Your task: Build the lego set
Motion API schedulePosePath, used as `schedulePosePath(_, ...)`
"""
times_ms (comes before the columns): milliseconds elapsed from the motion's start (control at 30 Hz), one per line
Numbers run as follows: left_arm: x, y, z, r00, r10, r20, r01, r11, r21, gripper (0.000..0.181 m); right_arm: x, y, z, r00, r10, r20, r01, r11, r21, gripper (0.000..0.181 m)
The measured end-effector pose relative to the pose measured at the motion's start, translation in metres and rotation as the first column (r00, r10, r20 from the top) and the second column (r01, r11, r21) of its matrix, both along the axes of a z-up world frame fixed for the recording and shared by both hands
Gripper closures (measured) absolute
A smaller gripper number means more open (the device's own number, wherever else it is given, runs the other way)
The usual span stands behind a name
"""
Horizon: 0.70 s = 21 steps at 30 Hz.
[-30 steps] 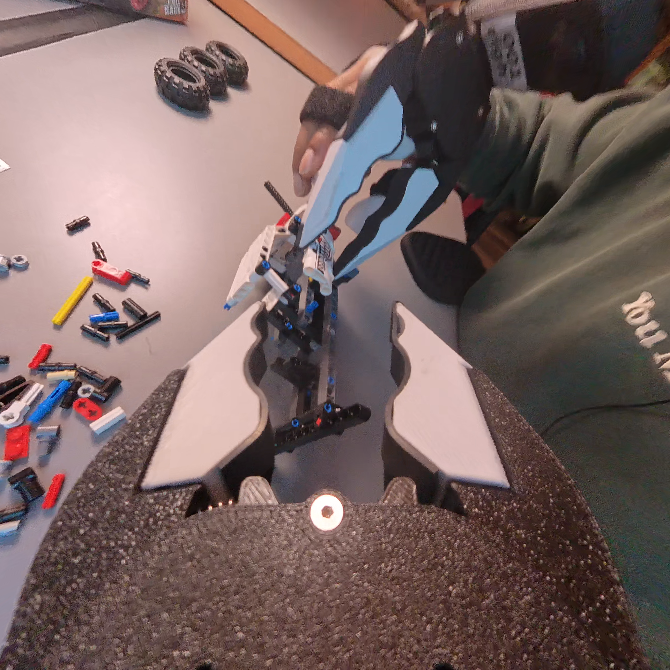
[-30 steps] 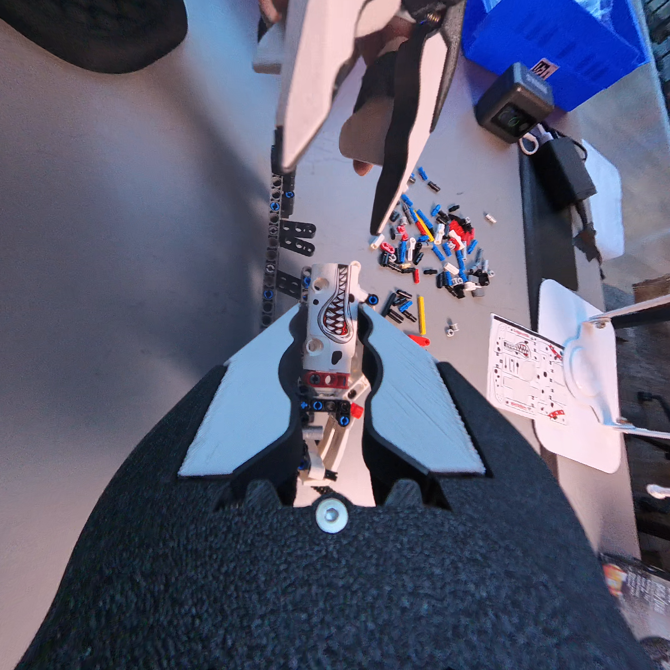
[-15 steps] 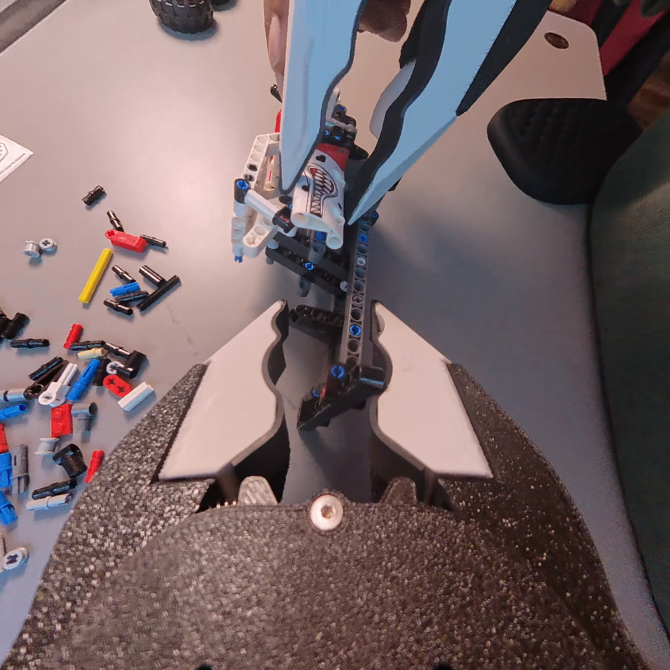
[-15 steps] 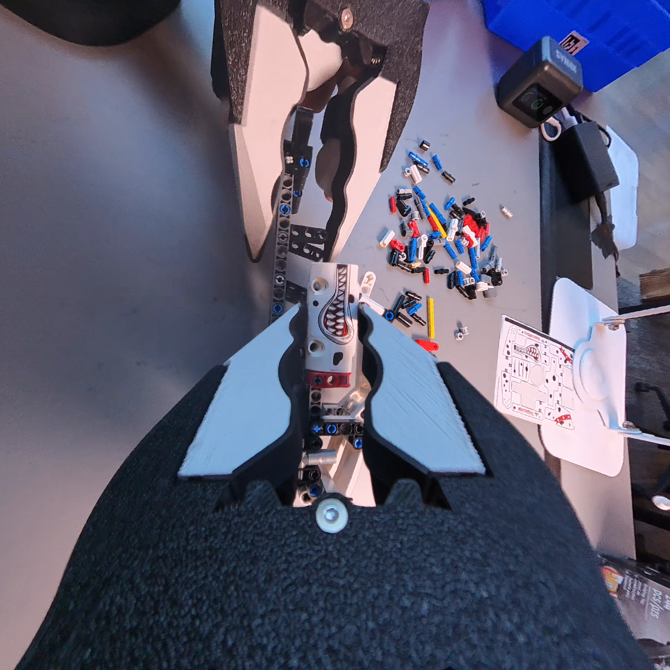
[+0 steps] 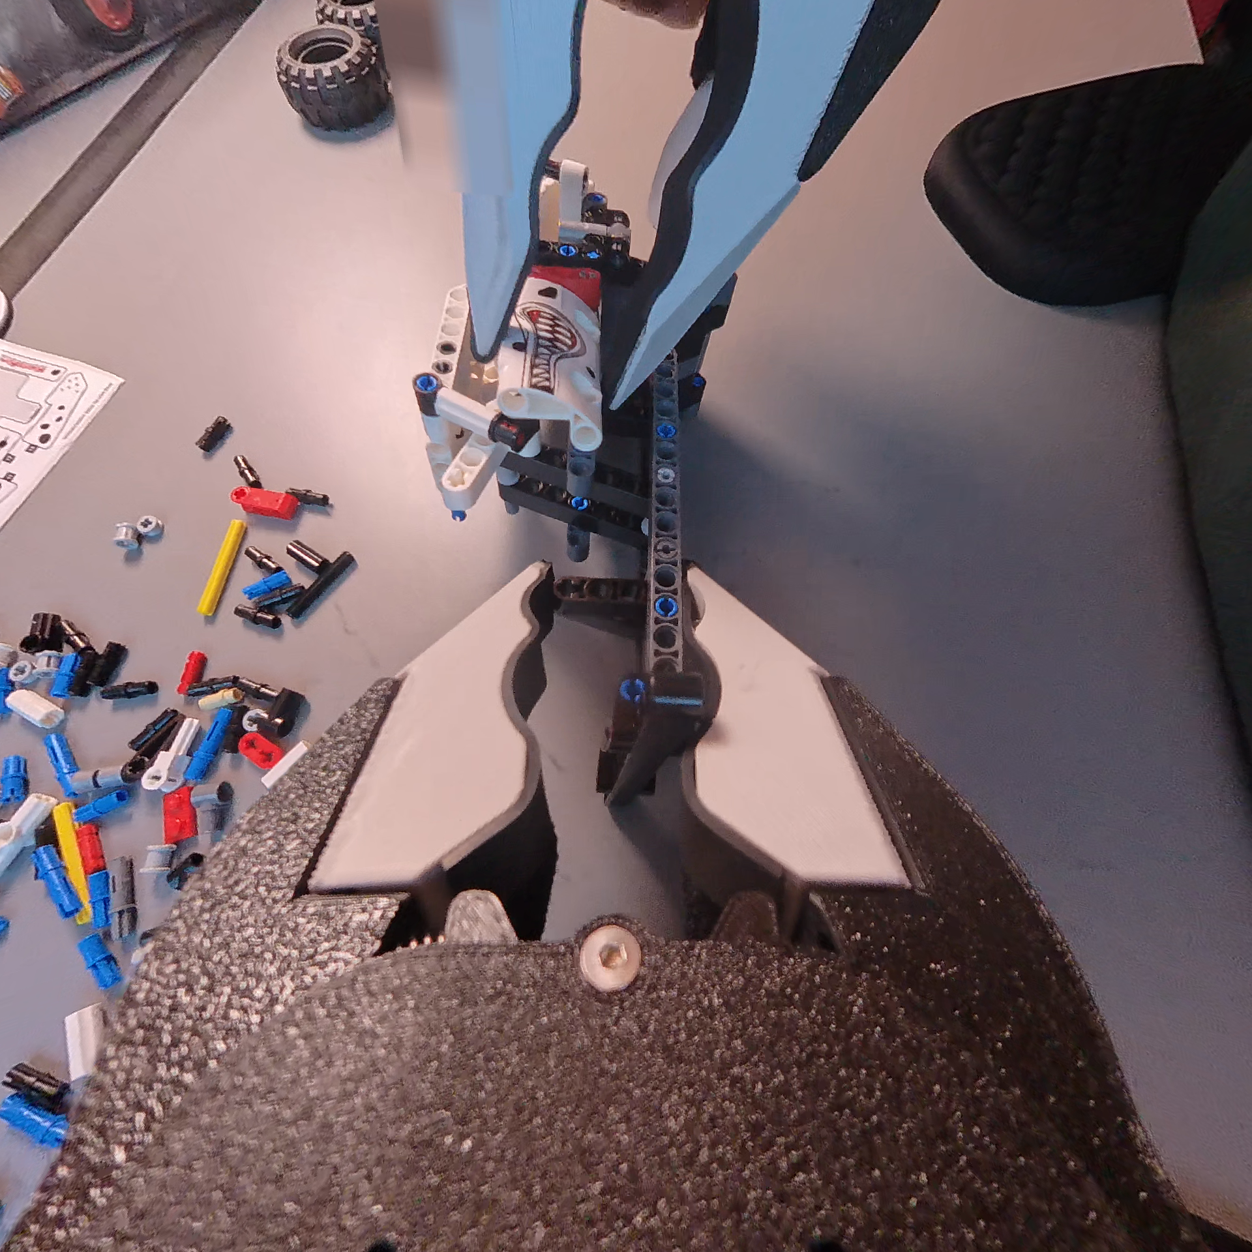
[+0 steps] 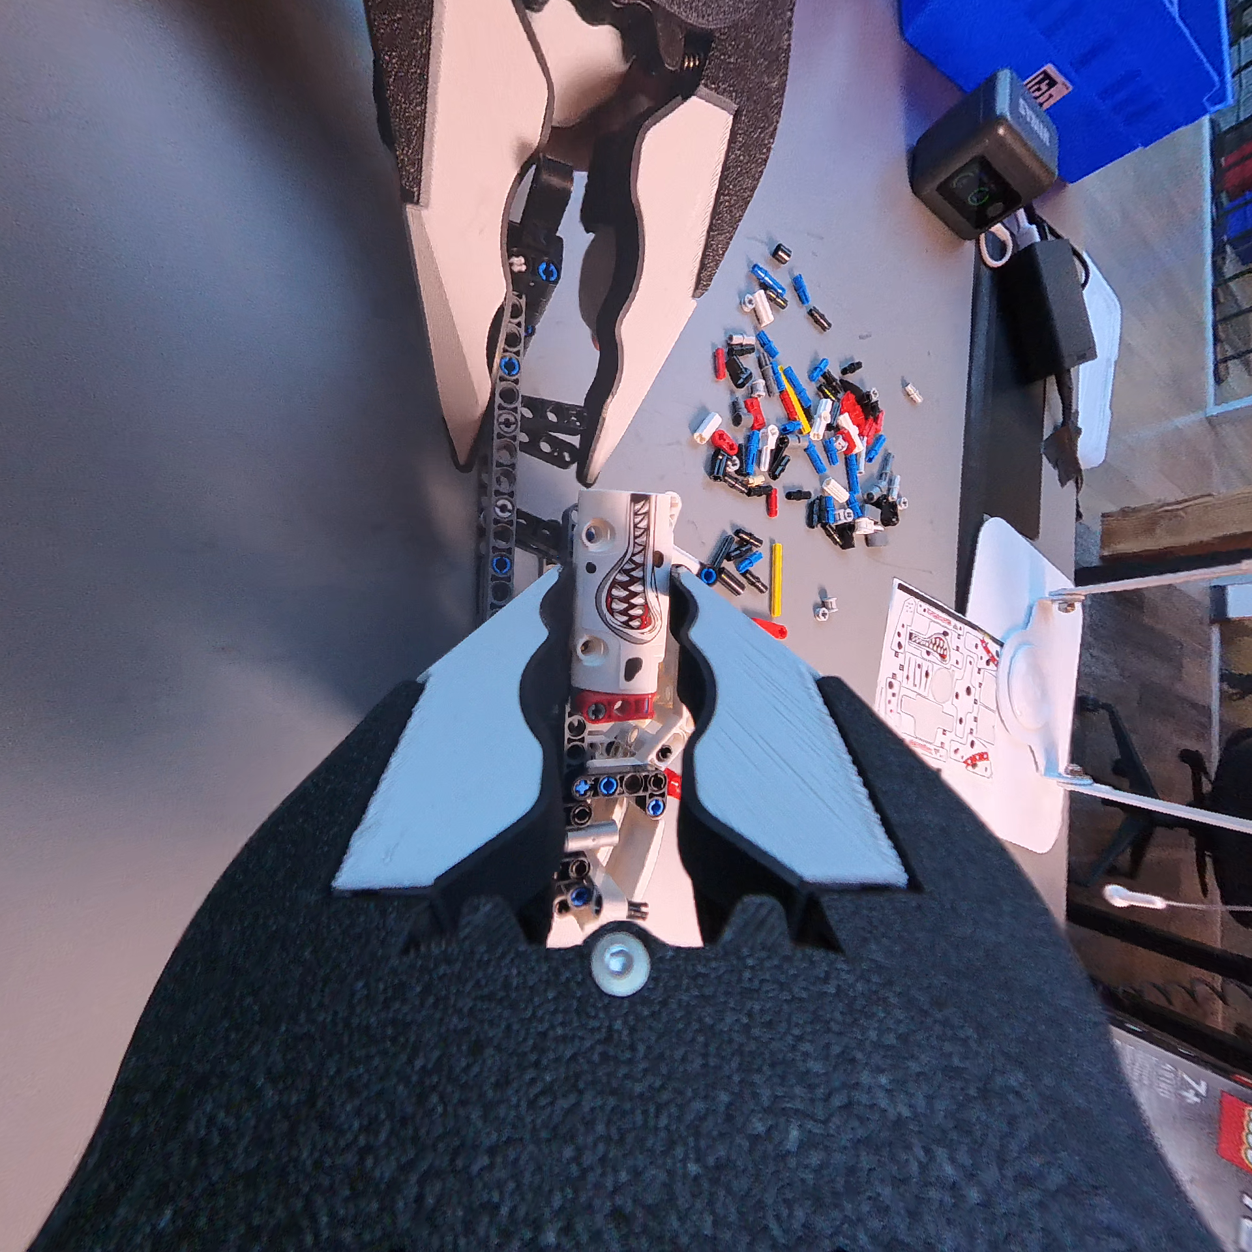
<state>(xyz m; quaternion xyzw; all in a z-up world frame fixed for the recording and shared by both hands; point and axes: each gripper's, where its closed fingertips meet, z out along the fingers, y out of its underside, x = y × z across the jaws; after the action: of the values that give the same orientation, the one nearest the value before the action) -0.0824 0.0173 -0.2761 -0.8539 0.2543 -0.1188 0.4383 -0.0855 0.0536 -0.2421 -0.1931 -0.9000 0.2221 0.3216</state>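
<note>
The part-built lego model (image 5: 555,339) is a white panel with a shark-mouth sticker on a black frame, resting on the grey table. Its long black beam (image 5: 662,528) runs back toward me. My right gripper (image 6: 618,576) is shut on the white panel (image 6: 616,610); in the left wrist view it (image 5: 552,379) comes down from above. My left gripper (image 5: 616,582) is open around the beam's rear end, which lies against the right finger with a gap on the left. The right wrist view shows the left gripper (image 6: 527,473) straddling the beam (image 6: 503,474).
Loose small pieces (image 5: 135,732) lie left of the model, also in the right wrist view (image 6: 799,433). Black tyres (image 5: 332,74) sit far left. A sticker sheet (image 6: 938,691), a white plate (image 6: 1030,745), a black camera (image 6: 982,156) and a blue bin (image 6: 1084,68) are beyond. Some 6 cm of space lies between my two pairs of fingers. The white plate (image 6: 1030,745) is about 40 cm from both grippers' fingertips.
My left gripper has moved forward over the beam's rear end and its jaws have narrowed. The right gripper keeps hold of the white panel, with the model swung more in line.
</note>
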Motion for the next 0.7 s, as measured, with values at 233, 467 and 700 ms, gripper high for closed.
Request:
schedulePosePath(233,0.003,-0.001,0.002,0.999,-0.006,0.033,0.006,1.0,0.024,0.144,0.003,-0.001,0.001,0.998,0.005,-0.056,0.001,0.995,0.103,0.154)
schedulePosePath(467,0.004,0.001,0.055,0.91,0.018,0.415,-0.021,1.0,0.003,0.142,0.002,-0.001,0.001,0.996,-0.024,-0.089,0.031,0.997,0.071,0.154)
schedulePosePath(700,0.004,0.026,0.044,0.854,0.167,0.493,-0.05,0.969,-0.241,0.168,0.0,-0.001,0.001,0.994,-0.03,-0.104,0.033,0.999,0.028,0.154)
